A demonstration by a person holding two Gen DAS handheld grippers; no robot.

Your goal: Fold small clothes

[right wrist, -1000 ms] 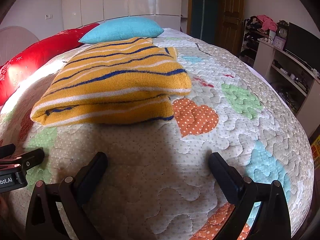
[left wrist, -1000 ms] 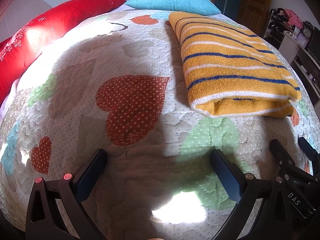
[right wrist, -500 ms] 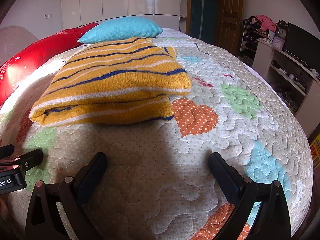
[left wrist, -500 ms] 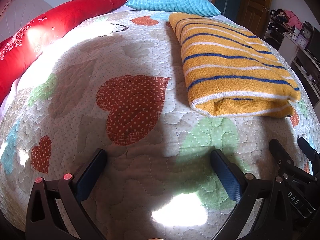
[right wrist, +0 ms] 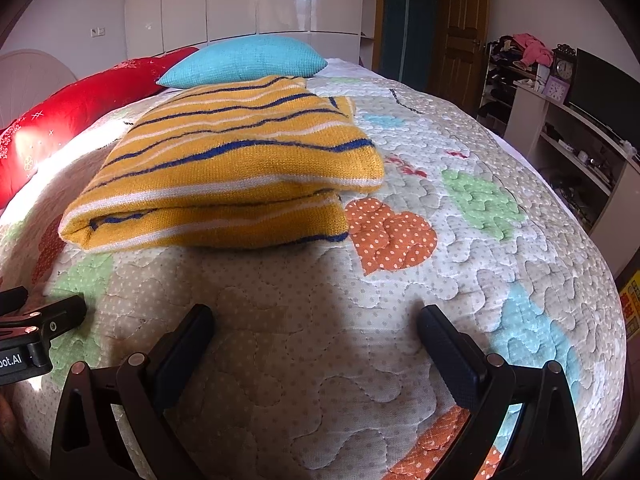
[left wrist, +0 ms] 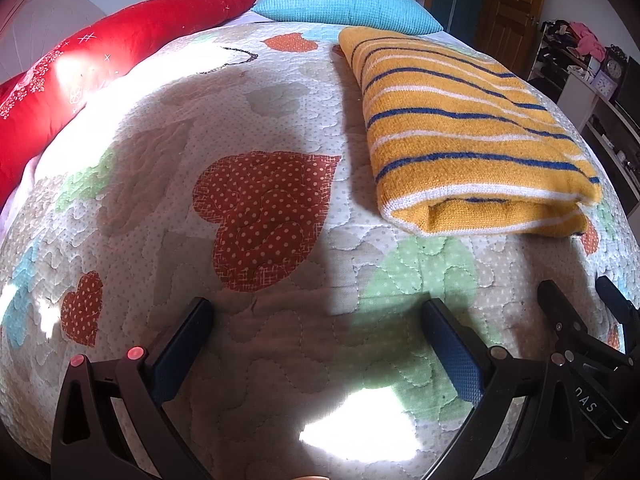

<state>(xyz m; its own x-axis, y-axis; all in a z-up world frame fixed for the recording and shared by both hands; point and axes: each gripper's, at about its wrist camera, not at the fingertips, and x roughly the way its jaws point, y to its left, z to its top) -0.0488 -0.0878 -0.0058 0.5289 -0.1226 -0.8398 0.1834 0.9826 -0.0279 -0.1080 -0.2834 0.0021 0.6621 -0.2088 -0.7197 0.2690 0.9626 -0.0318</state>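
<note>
Yellow striped sweater [right wrist: 224, 168] sits folded upper-left on the quilt [right wrist: 320, 360], so left gripper [left wrist: 316, 344] and right gripper [right wrist: 316, 344] hover wide open, empty, probably done.

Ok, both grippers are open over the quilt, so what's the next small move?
Probably none on the yellow knitted sweater with blue and white stripes: it already lies folded on the patchwork quilt. I'd draw the left gripper and right gripper back, both empty.
</note>
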